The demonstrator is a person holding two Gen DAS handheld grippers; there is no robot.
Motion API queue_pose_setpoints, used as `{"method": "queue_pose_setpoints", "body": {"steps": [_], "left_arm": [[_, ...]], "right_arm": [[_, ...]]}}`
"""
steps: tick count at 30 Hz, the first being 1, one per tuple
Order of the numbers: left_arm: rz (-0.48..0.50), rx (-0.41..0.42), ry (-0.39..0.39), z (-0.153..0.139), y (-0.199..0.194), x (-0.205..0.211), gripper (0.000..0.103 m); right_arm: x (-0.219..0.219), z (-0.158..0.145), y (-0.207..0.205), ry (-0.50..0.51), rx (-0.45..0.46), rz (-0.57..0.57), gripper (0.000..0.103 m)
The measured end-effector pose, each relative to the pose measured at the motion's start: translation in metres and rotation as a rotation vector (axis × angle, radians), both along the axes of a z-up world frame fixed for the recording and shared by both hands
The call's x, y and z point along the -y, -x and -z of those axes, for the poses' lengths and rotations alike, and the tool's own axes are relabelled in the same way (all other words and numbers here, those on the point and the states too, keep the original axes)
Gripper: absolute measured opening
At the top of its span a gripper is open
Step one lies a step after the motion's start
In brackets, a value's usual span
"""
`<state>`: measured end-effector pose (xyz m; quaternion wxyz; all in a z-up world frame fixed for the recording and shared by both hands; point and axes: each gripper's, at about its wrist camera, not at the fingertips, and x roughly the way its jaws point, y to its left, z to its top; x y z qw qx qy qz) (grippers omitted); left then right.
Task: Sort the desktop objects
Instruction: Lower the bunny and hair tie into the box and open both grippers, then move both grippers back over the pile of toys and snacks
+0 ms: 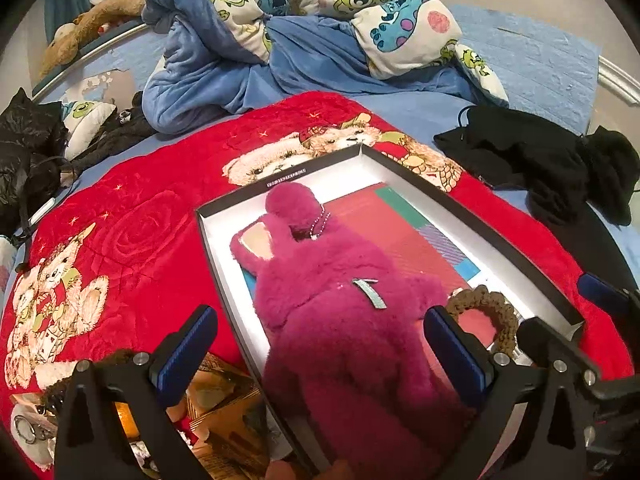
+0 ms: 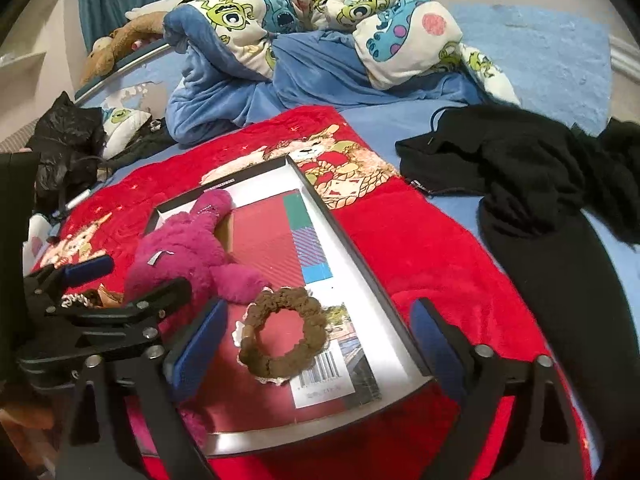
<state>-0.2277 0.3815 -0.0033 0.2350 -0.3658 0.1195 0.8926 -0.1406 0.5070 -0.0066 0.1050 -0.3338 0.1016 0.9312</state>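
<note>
My left gripper [image 1: 320,344] has its fingers spread wide apart, nothing pinched between them. They hang right over the fuzzy pink plush [image 1: 320,304], which fills most of the gap between the blue pads. Right gripper [image 2: 316,338] is the same deal, fingers wide apart and holding nothing, with the brown scrunchie [image 2: 282,332] sitting right in the gap under them.

Both of those things are lying in the shallow box lid [image 2: 360,276], black on the outside with white walls. The plush lies along the lid's left side, its ear end toward the far wall, with a little beaded chain [image 1: 319,224] near its head. The scrunchie is at the near end, just beside the plush's lower end, and it rests on a red book [image 2: 264,240] that lies flat in the bottom of the lid, barcode corner toward me.

In the right wrist view I can see my left gripper off to the left, by the plush. Just outside the lid's left wall, under my left fingers, there's a pile of yellowish packets [image 1: 224,396]; can't make out what they are.

The lid sits on a red bear blanket [image 1: 132,240] spread over the blue bed. Farther back is a bunched-up monster-print quilt [image 1: 304,12], and off to the right there's some black clothing [image 2: 516,176]. A black plastic bag [image 1: 28,152] sits at the far left edge.
</note>
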Motion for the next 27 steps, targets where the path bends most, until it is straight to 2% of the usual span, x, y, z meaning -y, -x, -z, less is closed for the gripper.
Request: {"method": "queue_pose_setpoints", "body": {"steps": [3,10,15,21,27], "left_arm": [[0.009,-0.006,-0.011,-0.005,-0.002,0.004,0.103],[-0.004,-0.035,-0.041,-0.023,-0.010,0.027,0.103],[-0.030,-0.053,-0.070,-0.040,-0.015,0.051,0.103],[-0.102,-0.115,-0.099,-0.068,-0.030,0.096,0.103],[-0.207,-0.174,-0.098,-0.089,-0.044,0.167,0.103]], "right_arm": [[0.001,-0.004,-0.004,-0.015,-0.011,0.012,0.103],[0.006,-0.024,-0.017,-0.037,-0.083,0.026,0.103],[0.016,-0.036,-0.027,-0.011,-0.143,0.018,0.103],[0.056,-0.047,-0.023,-0.016,-0.185,-0.073,0.103],[0.107,-0.049,-0.007,0.003,-0.206,-0.196,0.103]]}}
